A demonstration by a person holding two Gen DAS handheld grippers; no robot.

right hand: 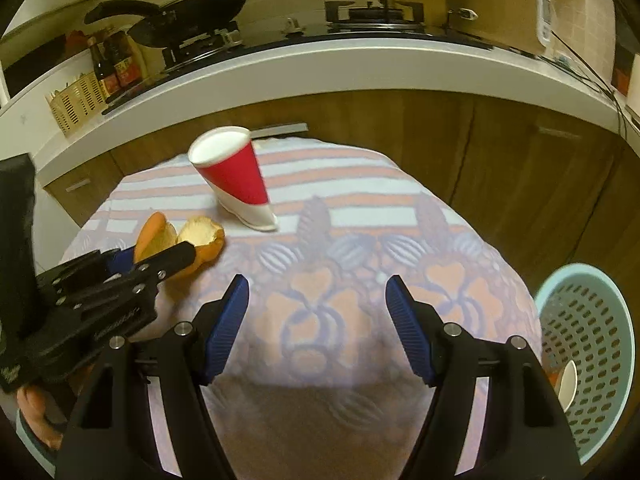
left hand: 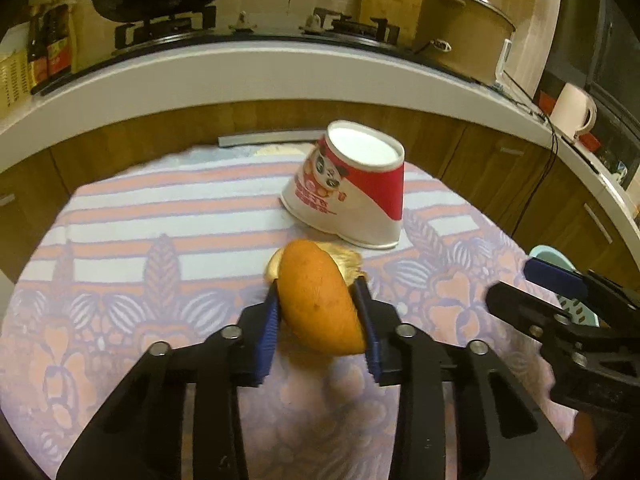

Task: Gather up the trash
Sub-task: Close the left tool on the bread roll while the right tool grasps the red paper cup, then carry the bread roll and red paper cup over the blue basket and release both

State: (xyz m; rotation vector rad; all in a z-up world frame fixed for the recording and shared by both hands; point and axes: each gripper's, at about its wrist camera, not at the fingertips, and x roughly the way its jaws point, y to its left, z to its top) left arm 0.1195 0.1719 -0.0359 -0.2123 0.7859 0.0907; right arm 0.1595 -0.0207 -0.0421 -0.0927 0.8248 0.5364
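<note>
My left gripper (left hand: 318,292) is shut on a piece of orange peel (left hand: 320,304), held just above the patterned tablecloth (left hand: 160,240). In the right wrist view the left gripper (right hand: 160,258) and the orange peel (right hand: 200,236) show at the left. A squashed red and white paper cup (left hand: 352,184) stands upside down beyond the peel; it also shows in the right wrist view (right hand: 236,180). My right gripper (right hand: 316,284) is open and empty over the cloth's near part; it shows at the right edge of the left wrist view (left hand: 520,284).
A light blue perforated trash basket (right hand: 588,344) stands low at the right of the table, with a white cup inside. A kitchen counter (right hand: 360,64) with a stove, wok, pot and bottles runs behind the table. Wooden cabinets lie below it.
</note>
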